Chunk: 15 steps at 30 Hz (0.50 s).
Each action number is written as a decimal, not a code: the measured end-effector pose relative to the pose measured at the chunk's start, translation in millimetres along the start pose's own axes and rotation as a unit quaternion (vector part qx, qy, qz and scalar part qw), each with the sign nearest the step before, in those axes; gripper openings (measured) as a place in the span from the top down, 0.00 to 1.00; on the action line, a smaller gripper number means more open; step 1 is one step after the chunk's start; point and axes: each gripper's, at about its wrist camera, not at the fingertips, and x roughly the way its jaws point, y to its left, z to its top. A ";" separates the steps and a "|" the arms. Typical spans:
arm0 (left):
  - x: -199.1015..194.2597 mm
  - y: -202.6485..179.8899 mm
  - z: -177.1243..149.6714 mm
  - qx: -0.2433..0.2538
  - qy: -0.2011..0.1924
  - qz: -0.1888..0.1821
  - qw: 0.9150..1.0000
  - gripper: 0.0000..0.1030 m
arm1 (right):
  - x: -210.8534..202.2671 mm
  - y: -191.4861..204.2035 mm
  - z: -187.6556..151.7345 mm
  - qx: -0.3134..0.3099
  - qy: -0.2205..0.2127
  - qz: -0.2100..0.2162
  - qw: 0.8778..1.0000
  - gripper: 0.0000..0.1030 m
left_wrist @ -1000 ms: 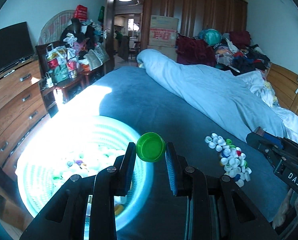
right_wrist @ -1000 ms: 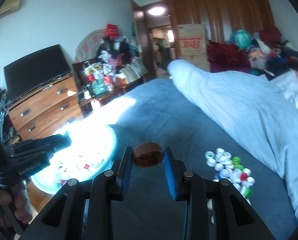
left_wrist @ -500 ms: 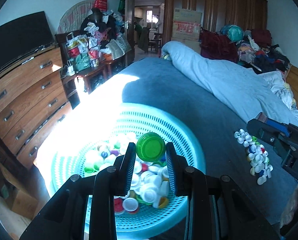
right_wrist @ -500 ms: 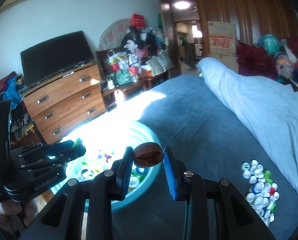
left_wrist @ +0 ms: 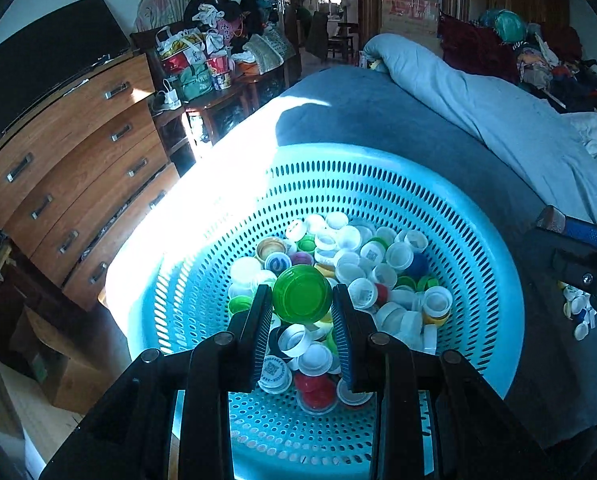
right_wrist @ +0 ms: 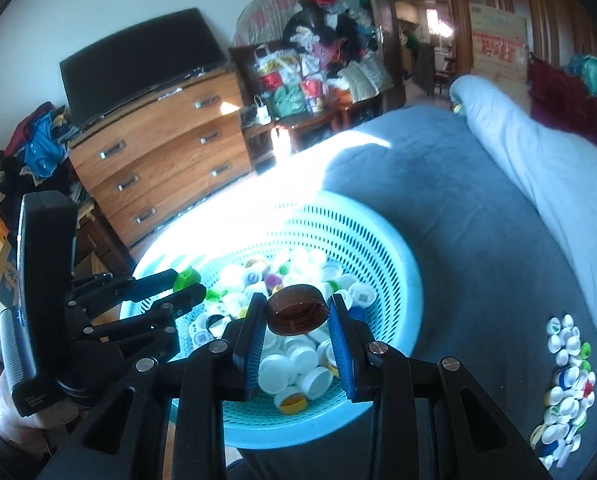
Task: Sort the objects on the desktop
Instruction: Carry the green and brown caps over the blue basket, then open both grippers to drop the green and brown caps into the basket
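Note:
A round turquoise perforated basket (left_wrist: pixel 450 208) (right_wrist: pixel 382 248) holding several bottle caps sits on the blue bed. My left gripper (left_wrist: pixel 301 300) is shut on a green cap (left_wrist: pixel 301 294) and hangs over the basket's middle. In the right wrist view the left gripper (right_wrist: pixel 186 286) shows at the basket's left rim with the green cap (right_wrist: pixel 187 278). My right gripper (right_wrist: pixel 297 316) is shut on a brown cap (right_wrist: pixel 297 314) above the basket's near side. A pile of loose caps (right_wrist: pixel 566 384) (left_wrist: pixel 578 312) lies on the bed to the right.
A wooden chest of drawers (right_wrist: pixel 158 156) with a dark TV (right_wrist: pixel 138 60) stands left of the bed. A rolled light-blue duvet (left_wrist: pixel 498 120) lies along the bed's right side. Cardboard boxes (left_wrist: pixel 58 368) sit on the floor at the left. A hand (right_wrist: pixel 10 408) holds the left gripper.
Both grippers have swung left and tilted down, from over the bed to above the basket, each still gripping its cap. The loose cap pile has slid to the right edge.

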 end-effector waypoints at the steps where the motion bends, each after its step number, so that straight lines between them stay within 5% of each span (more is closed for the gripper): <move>1: 4.2 1.0 -1.8 -0.001 0.007 -0.002 1.000 0.75 | 3.2 1.8 0.2 -0.002 0.004 0.000 1.000 0.67; 15: 20.9 29.3 1.6 -0.010 0.022 -0.021 0.999 0.75 | 25.0 13.6 4.7 -0.012 0.025 0.000 1.000 0.67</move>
